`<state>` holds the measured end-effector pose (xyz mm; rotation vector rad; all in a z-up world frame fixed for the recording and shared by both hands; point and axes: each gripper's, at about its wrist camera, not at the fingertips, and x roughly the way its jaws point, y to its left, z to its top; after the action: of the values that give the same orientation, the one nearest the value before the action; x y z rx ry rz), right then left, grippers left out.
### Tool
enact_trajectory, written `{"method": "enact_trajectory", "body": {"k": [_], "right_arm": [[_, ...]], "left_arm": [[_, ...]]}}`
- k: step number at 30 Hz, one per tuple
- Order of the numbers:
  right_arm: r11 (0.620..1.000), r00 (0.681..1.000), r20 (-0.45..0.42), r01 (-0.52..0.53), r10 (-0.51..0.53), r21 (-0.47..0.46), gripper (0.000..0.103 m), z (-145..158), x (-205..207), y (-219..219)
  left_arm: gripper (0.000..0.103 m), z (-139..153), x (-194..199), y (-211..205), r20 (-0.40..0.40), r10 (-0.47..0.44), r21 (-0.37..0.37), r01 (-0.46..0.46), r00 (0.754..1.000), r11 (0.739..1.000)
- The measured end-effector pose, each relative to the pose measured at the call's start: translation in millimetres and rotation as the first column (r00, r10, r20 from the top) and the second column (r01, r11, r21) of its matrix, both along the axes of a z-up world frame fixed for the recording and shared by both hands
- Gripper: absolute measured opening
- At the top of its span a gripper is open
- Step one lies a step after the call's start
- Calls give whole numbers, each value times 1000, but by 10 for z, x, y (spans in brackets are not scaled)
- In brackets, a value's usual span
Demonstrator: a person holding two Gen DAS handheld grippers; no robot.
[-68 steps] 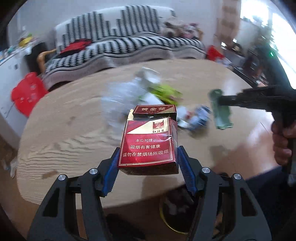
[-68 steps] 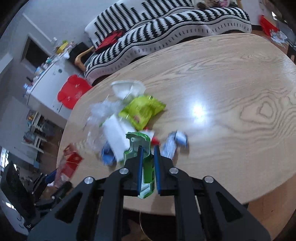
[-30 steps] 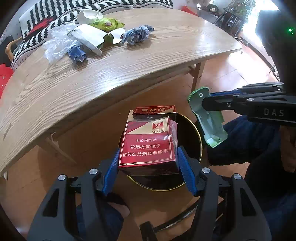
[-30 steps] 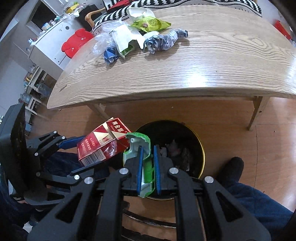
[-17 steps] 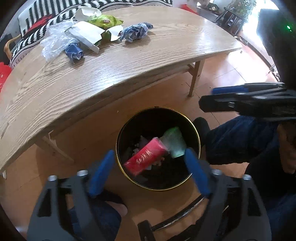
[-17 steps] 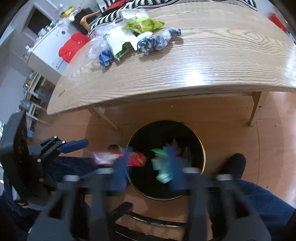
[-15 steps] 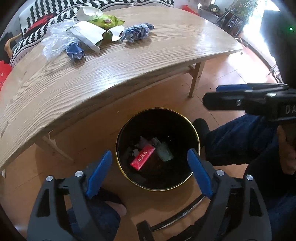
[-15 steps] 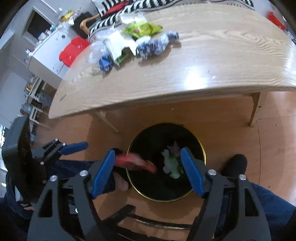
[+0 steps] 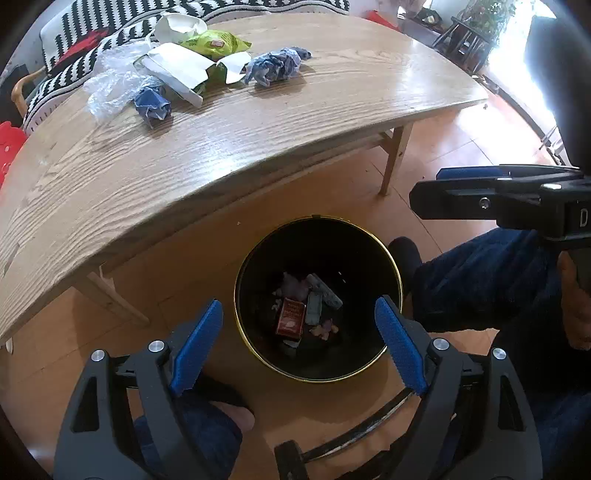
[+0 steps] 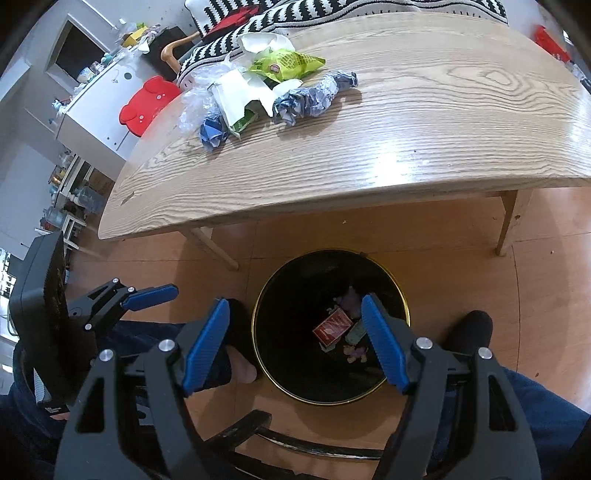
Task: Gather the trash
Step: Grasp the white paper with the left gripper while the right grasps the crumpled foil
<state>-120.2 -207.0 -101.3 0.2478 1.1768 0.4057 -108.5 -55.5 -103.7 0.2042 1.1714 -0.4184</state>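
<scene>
A black round bin with a gold rim (image 9: 392, 254) (image 10: 395, 284) stands on the floor in front of the table. At its bottom lie a red cigarette pack (image 9: 291, 322) (image 10: 331, 327) and a pale green carton (image 9: 313, 313) (image 10: 355, 332) among other scraps. My left gripper (image 9: 297, 343) hangs open over the bin with nothing between its blue pads. My right gripper (image 10: 295, 343) is open and empty above the bin too. On the wooden table (image 9: 258, 122) (image 10: 424, 122) remain a crumpled blue wrapper (image 9: 275, 66) (image 10: 314, 98), a green snack bag (image 9: 214, 41) (image 10: 286, 62), a white box (image 9: 177, 70) and clear plastic (image 9: 110, 83).
The person's legs in dark blue trousers (image 9: 480, 273) (image 10: 517, 387) flank the bin. A black chair frame (image 10: 295, 443) sits just below the grippers. A striped sofa (image 9: 110, 14) stands behind the table. A red stool (image 10: 147, 99) and white cabinet stand at left.
Both grippers opened. The red cigarette pack fell from the left one and the green carton from the right one into the bin, where they now lie.
</scene>
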Motion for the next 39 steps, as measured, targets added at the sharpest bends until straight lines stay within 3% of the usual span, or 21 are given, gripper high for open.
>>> {"method": "enact_trajectory", "body": {"k": [8,14,20,24,31,39], "right_arm": [[1000,1000,19,19,-19,18,72,82,50,-18],[997,997,40,57,-60,58,72,272,244,-75],[993,993,56,97,-101,65,72,513,702,-80],[984,989,1,146,-147,100,72,524,1140,-130],[958,965,-120,251,-235,141,69,223,1715,-213],[947,952,-189,272,-239,172,56,15,1930,-115]], "left_arm": [[82,136,101,127,24,58,-41,-57,998,998],[82,403,352,348,77,156,-94,-148,985,984],[82,721,839,425,128,243,-135,-226,962,965],[82,841,1270,420,118,311,-170,-290,943,942],[82,640,1990,417,-13,436,-212,-429,900,878],[82,404,2271,405,-33,493,-191,-489,870,851]]}}
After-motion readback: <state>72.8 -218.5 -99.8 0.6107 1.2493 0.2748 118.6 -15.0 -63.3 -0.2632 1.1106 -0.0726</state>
